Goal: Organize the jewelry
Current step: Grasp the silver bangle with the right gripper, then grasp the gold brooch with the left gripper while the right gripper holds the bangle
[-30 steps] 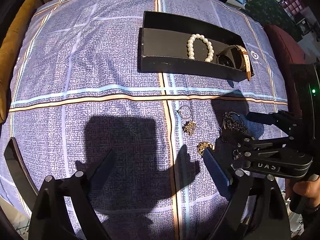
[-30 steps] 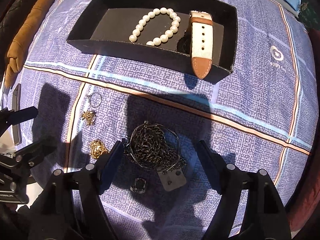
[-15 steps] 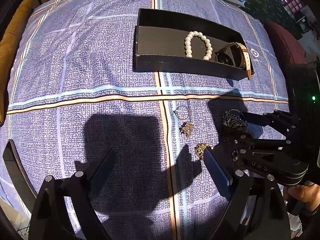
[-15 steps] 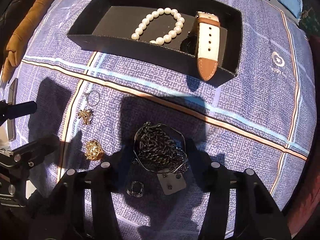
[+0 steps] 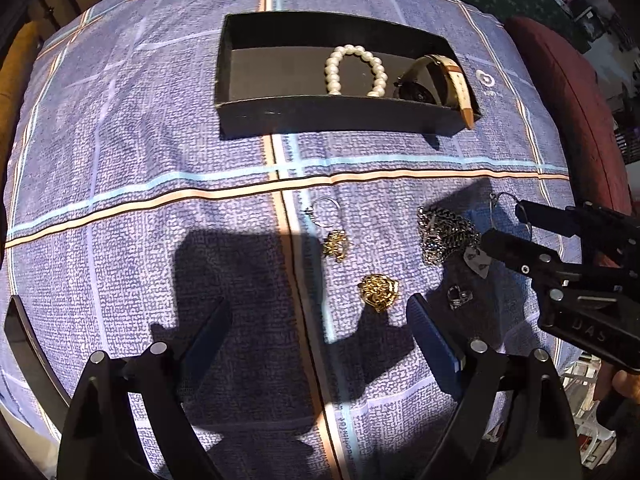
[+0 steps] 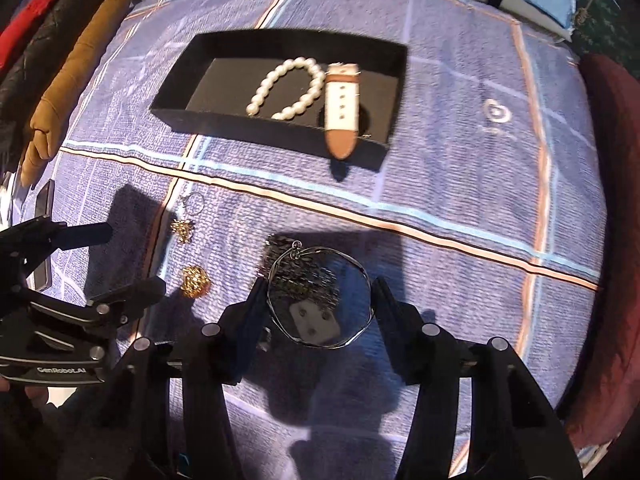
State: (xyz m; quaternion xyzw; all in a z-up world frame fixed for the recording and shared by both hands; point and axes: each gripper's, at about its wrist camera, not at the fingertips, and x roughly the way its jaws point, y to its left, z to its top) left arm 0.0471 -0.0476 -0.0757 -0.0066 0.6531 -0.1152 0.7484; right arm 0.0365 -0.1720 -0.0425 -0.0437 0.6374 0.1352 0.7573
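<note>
The right gripper (image 6: pixel 320 300) has its jaws pinched on a thin wire bangle (image 6: pixel 320 296), raised above the dark chain pile (image 5: pixel 444 234) on the blue checked cloth (image 5: pixel 160 140). The left gripper (image 5: pixel 316 320) hangs with jaws wide and empty. A gold brooch (image 5: pixel 378 292) lies at 12 o'clock from it. The black tray (image 5: pixel 320 118), further toward 12, holds a pearl bracelet (image 5: pixel 356 70) and a watch (image 5: pixel 436 84), its strap over the tray's near rim

Sunlit blue plaid tablecloth (image 5: pixel 120 128); maroon chair (image 5: pixel 568 92).
</note>
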